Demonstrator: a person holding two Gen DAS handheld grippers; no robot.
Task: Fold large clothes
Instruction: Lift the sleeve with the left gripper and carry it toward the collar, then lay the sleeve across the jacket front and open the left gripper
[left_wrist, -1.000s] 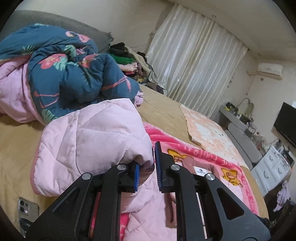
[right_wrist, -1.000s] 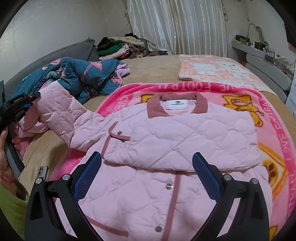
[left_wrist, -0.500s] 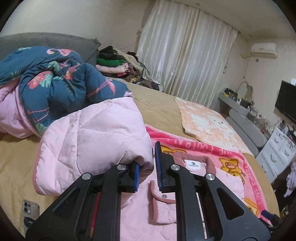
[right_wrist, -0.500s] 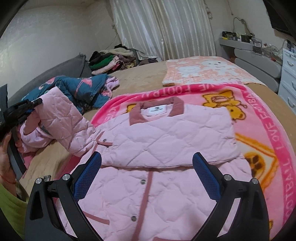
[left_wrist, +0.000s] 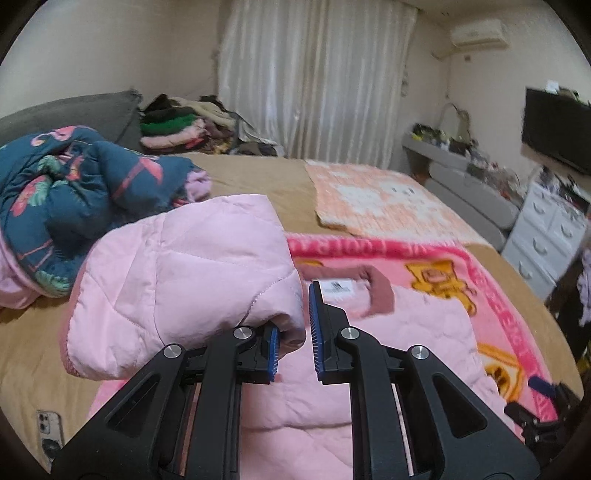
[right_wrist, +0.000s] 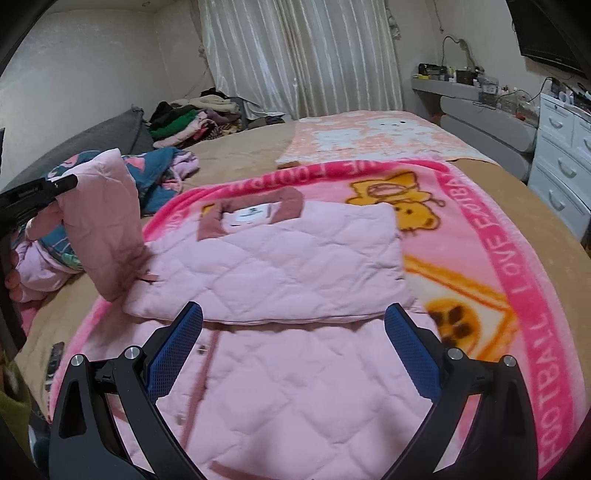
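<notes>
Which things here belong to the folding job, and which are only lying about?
Belong to the job:
- pink quilted jacket
- its sleeve, clamped in the left hand-held gripper
- right hand-held gripper, open
- pink cartoon blanket underneath

Lying about:
- dark floral quilt
- phone
- clothes pile
- peach blanket

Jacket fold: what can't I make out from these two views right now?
- Left wrist view: where the left gripper pinches the sleeve; bunched fabric hides the contact.
- Left wrist view: the jacket's front, hidden by the raised sleeve and gripper.
- Right wrist view: the hem, cut off by the bottom edge and the open right gripper.
- Both views: the collar label text, too small and blurred.
</notes>
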